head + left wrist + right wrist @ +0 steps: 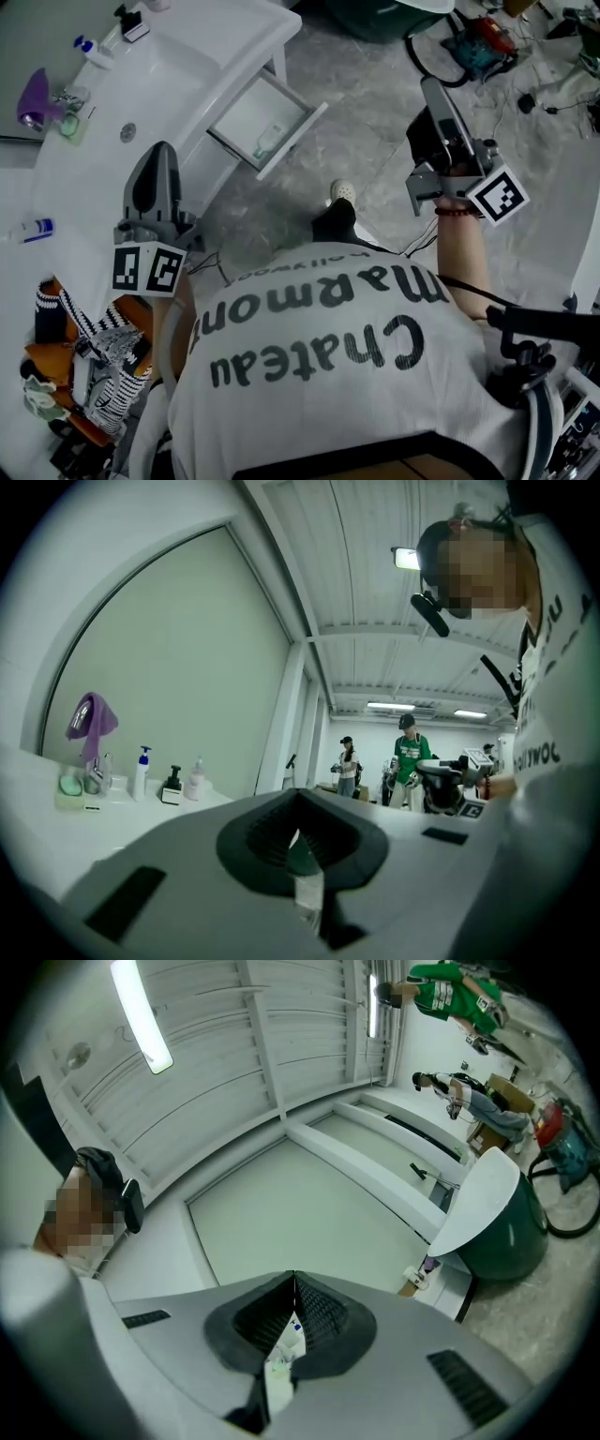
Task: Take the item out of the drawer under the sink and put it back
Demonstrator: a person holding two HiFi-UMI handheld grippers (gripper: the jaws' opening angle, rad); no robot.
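Note:
In the head view the white drawer under the sink counter stands pulled out. A small pale bottle lies inside it near its front right corner. My left gripper hovers over the counter's edge, left of and nearer than the drawer; its jaws meet at the tips and hold nothing. My right gripper is raised over the grey floor, well to the right of the drawer. It is shut and empty. Neither gripper touches the drawer or the bottle.
On the counter stand a purple object, pump bottles and a tube. Patterned cloths pile at the lower left. Cables and a power tool lie on the floor at the upper right. People stand far off.

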